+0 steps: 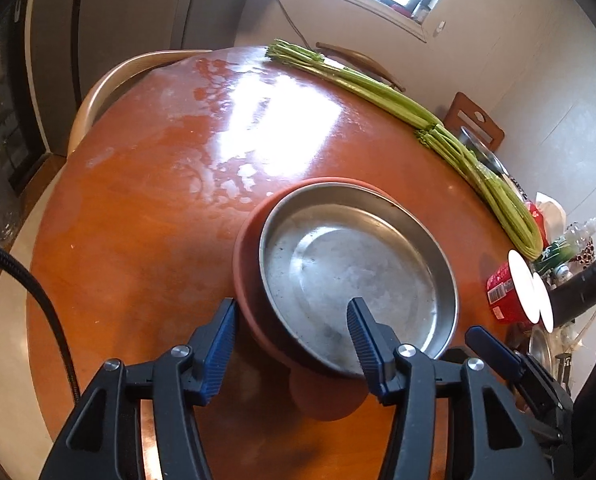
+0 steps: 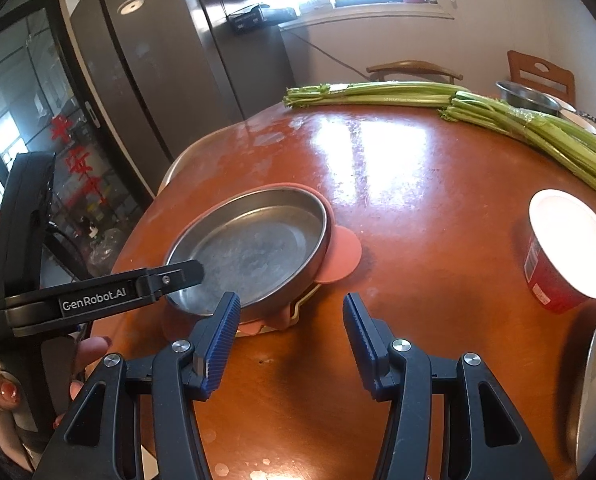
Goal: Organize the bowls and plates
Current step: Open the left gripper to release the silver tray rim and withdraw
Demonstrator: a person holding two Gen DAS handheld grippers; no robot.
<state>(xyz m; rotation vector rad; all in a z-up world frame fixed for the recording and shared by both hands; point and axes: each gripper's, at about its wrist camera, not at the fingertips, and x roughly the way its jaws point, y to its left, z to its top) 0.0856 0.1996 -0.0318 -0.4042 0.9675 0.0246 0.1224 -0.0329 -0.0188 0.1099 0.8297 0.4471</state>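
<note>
Where sunlight glares, glossy round table (image 2: 418,208) — celery (image 2: 530,128), fridge (image 2: 170,60).

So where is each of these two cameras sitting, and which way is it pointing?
Left wrist view: sits on the left gripper, looking along its open fingers at a metal pan on a pink tray; the right gripper's tip shows at right.
Right wrist view: sits on the right gripper, open over the table; the left gripper and the person's hand show at left.
Shared: pan, tray, celery, red cup.
</note>
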